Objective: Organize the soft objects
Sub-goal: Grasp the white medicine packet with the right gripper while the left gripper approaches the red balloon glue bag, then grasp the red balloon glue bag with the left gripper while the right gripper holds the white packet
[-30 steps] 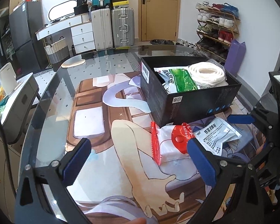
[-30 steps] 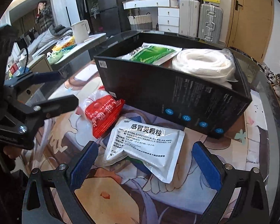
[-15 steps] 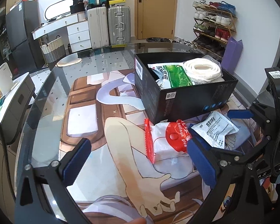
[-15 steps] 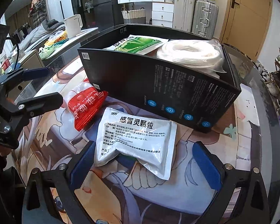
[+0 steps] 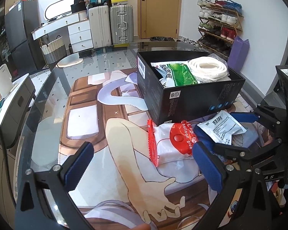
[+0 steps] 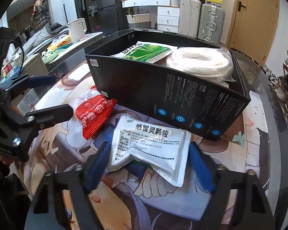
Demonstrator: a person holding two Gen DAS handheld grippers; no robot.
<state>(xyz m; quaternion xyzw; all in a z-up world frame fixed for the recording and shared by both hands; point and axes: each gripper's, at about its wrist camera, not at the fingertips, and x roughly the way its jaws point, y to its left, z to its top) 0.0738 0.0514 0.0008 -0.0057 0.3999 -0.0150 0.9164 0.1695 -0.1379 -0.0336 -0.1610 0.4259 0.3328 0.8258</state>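
Note:
A black box (image 5: 199, 99) (image 6: 182, 103) on the table holds a green packet (image 5: 179, 74) (image 6: 147, 50) and a white coil in plastic (image 5: 208, 69) (image 6: 199, 62). A red-and-white balloon glue bag (image 5: 169, 143) (image 6: 94, 115) lies in front of the box. A white medicine packet (image 5: 220, 127) (image 6: 149, 147) lies beside it. My right gripper (image 6: 146, 164) straddles the packet's near edge, jaws closing in on it but not clamped. My left gripper (image 5: 142, 163) is open and empty, just short of the balloon glue bag.
The glass table (image 5: 48, 99) carries a printed mat (image 5: 121, 134). Suitcases (image 5: 121, 25), drawers and a shoe rack (image 5: 218, 21) stand beyond. A side counter with a kettle (image 6: 76, 28) is at the left.
My right gripper has dropped onto the white packet and its jaws have narrowed around it. My left gripper has pulled back slightly and stays open.

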